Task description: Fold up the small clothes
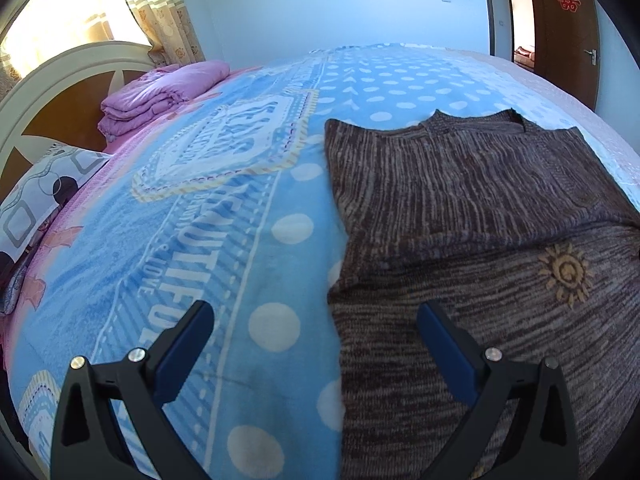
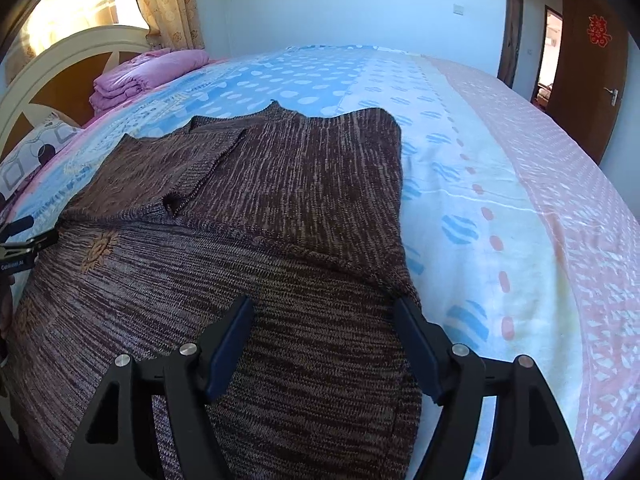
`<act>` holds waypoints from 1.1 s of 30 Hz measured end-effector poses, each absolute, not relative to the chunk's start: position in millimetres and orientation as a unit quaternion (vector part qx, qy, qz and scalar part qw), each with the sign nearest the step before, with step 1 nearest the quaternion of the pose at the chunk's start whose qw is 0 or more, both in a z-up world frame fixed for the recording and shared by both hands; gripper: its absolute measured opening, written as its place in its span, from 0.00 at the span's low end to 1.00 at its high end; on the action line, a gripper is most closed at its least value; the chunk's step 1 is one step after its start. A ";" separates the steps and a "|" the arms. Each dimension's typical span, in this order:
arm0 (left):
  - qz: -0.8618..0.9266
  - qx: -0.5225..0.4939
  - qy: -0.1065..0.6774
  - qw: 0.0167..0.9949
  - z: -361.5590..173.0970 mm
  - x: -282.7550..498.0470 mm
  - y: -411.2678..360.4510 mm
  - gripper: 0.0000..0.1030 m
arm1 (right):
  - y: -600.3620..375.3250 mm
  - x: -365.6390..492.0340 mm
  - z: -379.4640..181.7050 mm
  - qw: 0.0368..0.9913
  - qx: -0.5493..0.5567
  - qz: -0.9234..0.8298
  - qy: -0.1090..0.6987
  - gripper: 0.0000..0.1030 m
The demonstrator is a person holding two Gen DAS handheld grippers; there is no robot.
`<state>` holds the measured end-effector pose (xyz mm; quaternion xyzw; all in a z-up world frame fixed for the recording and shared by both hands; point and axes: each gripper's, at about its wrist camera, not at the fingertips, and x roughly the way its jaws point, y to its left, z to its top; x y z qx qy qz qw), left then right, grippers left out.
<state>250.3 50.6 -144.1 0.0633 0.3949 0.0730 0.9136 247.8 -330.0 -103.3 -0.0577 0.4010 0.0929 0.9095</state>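
Observation:
A brown knitted sweater (image 1: 460, 208) with a yellow sun motif (image 1: 566, 274) lies flat on the bed, its sleeves folded in over the body. It also shows in the right wrist view (image 2: 260, 240). My left gripper (image 1: 316, 316) is open and empty, hovering over the sweater's near left edge. My right gripper (image 2: 324, 312) is open and empty above the sweater's near right part, by its right edge. The left gripper's tip (image 2: 24, 236) shows at the left edge of the right wrist view.
The bed has a blue dotted blanket (image 1: 224, 220) with a pale and pink striped band (image 2: 520, 200) on the right. A folded purple quilt (image 1: 160, 92) and a patterned pillow (image 1: 44, 184) lie by the white headboard (image 1: 48, 76). A brown door (image 1: 568, 28) stands open at the far right.

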 end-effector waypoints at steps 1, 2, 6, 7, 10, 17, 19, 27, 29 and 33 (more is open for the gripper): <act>0.072 0.062 0.393 0.915 -142.5 246.2 51.2 1.00 | -330.8 243.9 -102.3 0.910 -0.055 0.093 0.400 0.71; 0.069 0.059 0.392 0.915 -141.0 242.6 51.8 1.00 | -331.1 240.2 -101.5 0.910 -0.057 0.091 0.399 0.71; 0.057 0.052 0.387 0.919 -133.5 226.2 50.9 1.00 | -330.9 220.2 -95.6 0.911 -0.065 0.086 0.397 0.71; 0.053 0.052 0.386 0.919 -131.9 222.2 49.5 1.00 | -331.4 214.4 -93.8 0.910 -0.062 0.088 0.401 0.71; 0.033 0.055 0.381 0.922 -125.8 202.2 44.5 1.00 | -331.0 196.7 -89.4 0.908 -0.060 0.094 0.404 0.71; 0.003 0.085 0.386 0.919 -123.5 168.4 32.2 1.00 | -323.0 157.6 -91.6 0.899 -0.076 0.108 0.417 0.71; -0.001 0.083 0.392 0.916 -124.8 157.7 32.7 1.00 | -321.6 148.0 -93.6 0.897 -0.080 0.108 0.422 0.71; -0.016 0.084 0.422 0.903 -133.2 113.2 37.8 0.98 | -322.8 106.0 -103.9 0.891 -0.095 0.112 0.430 0.71; -0.019 0.081 0.427 0.901 -133.6 104.1 39.5 0.95 | -324.9 98.3 -105.6 0.889 -0.096 0.111 0.433 0.71; -0.030 0.055 0.456 0.888 -137.7 85.7 45.3 0.92 | -328.1 84.0 -108.0 0.893 -0.098 0.109 0.426 0.71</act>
